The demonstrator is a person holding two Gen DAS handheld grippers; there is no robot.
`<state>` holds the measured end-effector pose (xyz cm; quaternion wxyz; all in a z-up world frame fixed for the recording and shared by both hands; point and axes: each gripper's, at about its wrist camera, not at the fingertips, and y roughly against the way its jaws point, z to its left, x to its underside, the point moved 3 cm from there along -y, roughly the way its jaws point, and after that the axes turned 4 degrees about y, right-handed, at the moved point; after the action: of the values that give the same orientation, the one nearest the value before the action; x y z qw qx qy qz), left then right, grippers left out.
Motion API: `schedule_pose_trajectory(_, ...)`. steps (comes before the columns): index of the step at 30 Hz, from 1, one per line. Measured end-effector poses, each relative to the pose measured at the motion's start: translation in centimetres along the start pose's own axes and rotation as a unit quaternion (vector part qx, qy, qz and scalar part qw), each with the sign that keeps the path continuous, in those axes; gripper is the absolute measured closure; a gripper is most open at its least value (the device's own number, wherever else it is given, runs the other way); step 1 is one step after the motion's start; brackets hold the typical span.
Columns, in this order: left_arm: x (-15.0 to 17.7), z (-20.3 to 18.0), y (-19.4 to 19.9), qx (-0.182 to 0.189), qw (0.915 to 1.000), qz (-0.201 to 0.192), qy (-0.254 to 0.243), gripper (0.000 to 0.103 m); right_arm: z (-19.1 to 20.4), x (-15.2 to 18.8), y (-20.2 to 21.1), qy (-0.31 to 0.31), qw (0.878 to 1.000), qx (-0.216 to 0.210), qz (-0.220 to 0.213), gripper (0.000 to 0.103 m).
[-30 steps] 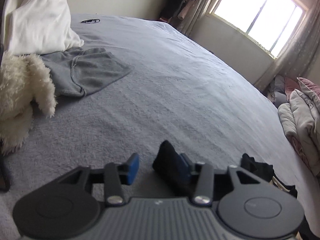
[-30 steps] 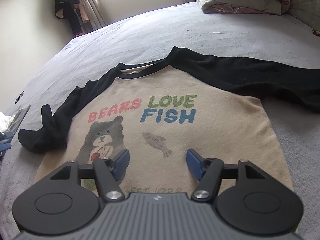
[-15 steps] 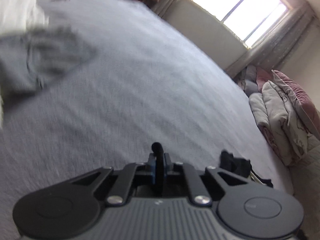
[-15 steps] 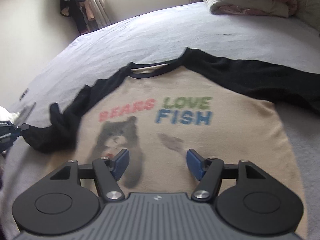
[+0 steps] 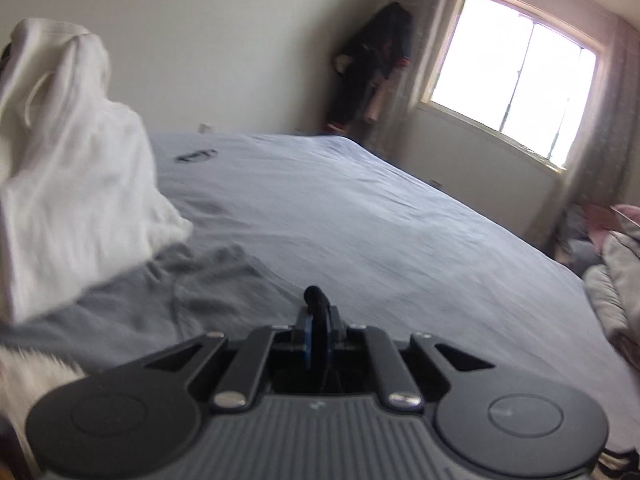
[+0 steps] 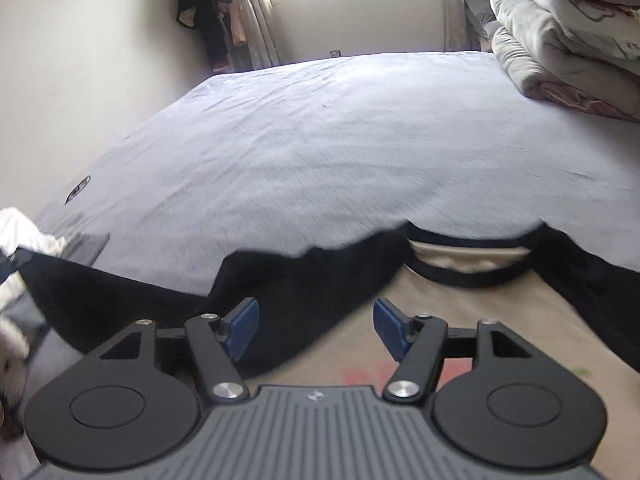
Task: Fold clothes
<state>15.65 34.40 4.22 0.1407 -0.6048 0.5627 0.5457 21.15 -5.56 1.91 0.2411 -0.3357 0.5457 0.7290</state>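
Note:
A beige shirt (image 6: pixel 460 320) with black raglan sleeves lies on the grey-blue bed sheet (image 6: pixel 340 140), its neckline (image 6: pixel 468 276) just ahead of me. My right gripper (image 6: pixel 316 324) hovers open over the left shoulder, blue pads (image 6: pixel 244 320) on either side of the seam between black and beige. The black left sleeve (image 6: pixel 140 284) stretches out to the left edge of the view. In the left wrist view my left gripper (image 5: pixel 316 332) is shut on the black sleeve cuff (image 5: pixel 316 296), which pokes up between the pads. The shirt's print is mostly hidden under the right gripper.
A white garment pile (image 5: pixel 72 168) and a grey garment (image 5: pixel 160 296) lie left of the left gripper, with white fluffy fabric (image 5: pixel 36 364) nearer. Folded duvets (image 6: pixel 560 48) are stacked at the right. A small dark object (image 6: pixel 78 190) rests on the sheet. Dark clothes (image 6: pixel 212 12) hang beside the window.
My left gripper went from open beside the sleeve cuff to shut on it, and swung its view upward. The right gripper, still open, moved forward from the shirt's hem area to the shoulder.

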Motion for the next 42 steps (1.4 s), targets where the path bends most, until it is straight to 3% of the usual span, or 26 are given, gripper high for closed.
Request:
schedule_pose_trajectory(4, -1.3, 1.8, -2.0, -0.029, 0.9992, -0.008, 0.026, 0.096, 1.7, -0.5, -4.5, -0.001, 1.000, 0.001, 0.000, 0.036)
schedule_pose_trajectory(9, -2.7, 0.7, -4.6, -0.060, 0.9974, -0.031, 0.026, 0.096, 3.4, -0.3, -8.8, 0.055, 0.998, 0.035, 0.009, 0.037)
schedule_pose_trajectory(16, -0.6, -0.9, -7.6, -0.142, 0.9894, -0.029, -0.011, 0.096, 2.4, 0.1, -10.5, 0.083, 0.995, 0.052, 0.003, 0.037)
schedule_pose_trajectory(21, 0.8, -0.2, -9.0, -0.152, 0.9883, -0.006, -0.008, 0.095, 3.0, -0.1, -10.9, 0.133, 0.990, 0.036, 0.006, 0.037)
schedule_pose_trajectory(24, 1.1, 0.0, -8.9, -0.125, 0.9919, 0.019, 0.010, 0.081, 4.4, -0.5, -10.8, 0.171, 0.985, 0.015, 0.007, 0.037)
schedule_pose_trajectory(26, 1.2, -1.0, -8.2, -0.115, 0.9931, 0.022, -0.006, 0.060, 5.9, -0.8, -10.6, 0.185, 0.983, -0.013, 0.006, 0.037)
schedule_pose_trajectory(28, 1.0, -2.4, -7.2, -0.111, 0.9929, 0.028, -0.031, 0.050, 8.0, -1.0, -10.7, 0.199, 0.979, -0.050, 0.001, 0.037)
schedule_pose_trajectory(32, 0.0, -5.0, -4.7, -0.076, 0.9967, -0.015, -0.023, 0.032, 11.9, -0.9, -11.8, 0.201, 0.973, -0.115, 0.000, 0.038)
schedule_pose_trajectory(34, 0.2, -6.3, -4.2, -0.060, 0.9974, -0.031, -0.024, 0.027, 12.7, -0.4, -12.1, 0.198, 0.973, -0.122, 0.009, 0.042)
schedule_pose_trajectory(38, 1.4, -7.3, -4.5, -0.076, 0.9966, -0.021, -0.024, 0.026, 12.9, 0.3, -11.3, 0.184, 0.976, -0.117, 0.023, 0.043)
schedule_pose_trajectory(42, 2.8, -6.6, -4.0, -0.080, 0.9958, 0.019, 0.040, 0.026, 10.5, 0.4, -7.9, 0.173, 0.980, -0.099, 0.026, 0.043)
